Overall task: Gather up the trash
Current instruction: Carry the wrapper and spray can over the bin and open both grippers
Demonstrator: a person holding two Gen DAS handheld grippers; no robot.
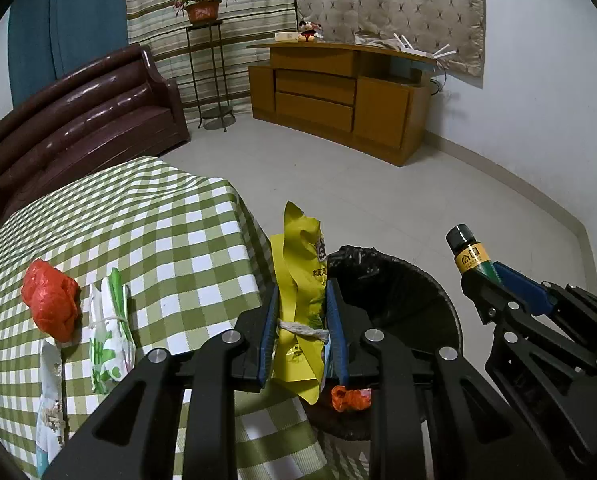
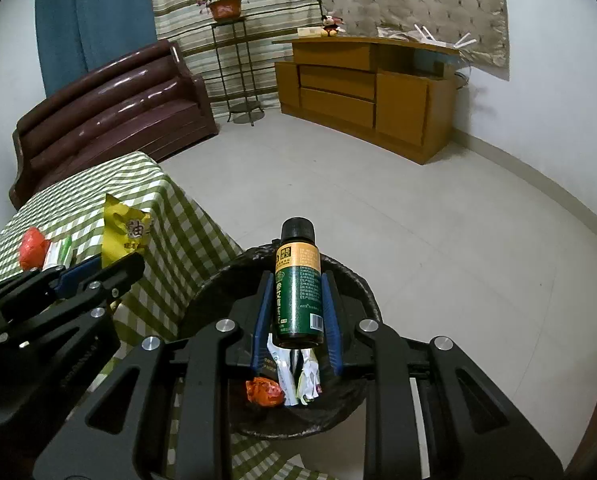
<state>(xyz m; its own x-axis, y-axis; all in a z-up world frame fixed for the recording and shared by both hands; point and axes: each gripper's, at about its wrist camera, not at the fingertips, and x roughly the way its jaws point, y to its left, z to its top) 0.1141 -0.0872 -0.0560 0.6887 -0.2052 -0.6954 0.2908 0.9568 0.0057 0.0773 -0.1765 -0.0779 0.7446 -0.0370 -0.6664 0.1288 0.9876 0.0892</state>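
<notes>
Far to the left of the left gripper (image 1: 301, 308), a crumpled red bag (image 1: 50, 304) and a tied green-and-white wrapper (image 1: 108, 328) lie on the checked tablecloth (image 1: 170, 240), with another whitish wrapper (image 1: 50, 392) nearer the table edge; these are not yet collected. The left gripper is clenched on a yellow snack bag (image 1: 298, 280) knotted with string, held upright just over the table edge, with the bin (image 1: 418, 288) below and to its right. From this view it looks closer to the bin's near rim than to its middle, so letting go here could drop the light, floppy bag onto the rim or the floor; it may also cling to a pad. To the right, the right gripper (image 2: 296, 308) grasps a small green bottle (image 2: 298, 292) upright, directly above the bin's opening, where an orange wrapper (image 2: 263, 390) and white packets (image 2: 298, 376) already lie. The bottle should fall in cleanly, though it could bounce. The two grippers are near each other, so a careless swing might knock them together.
</notes>
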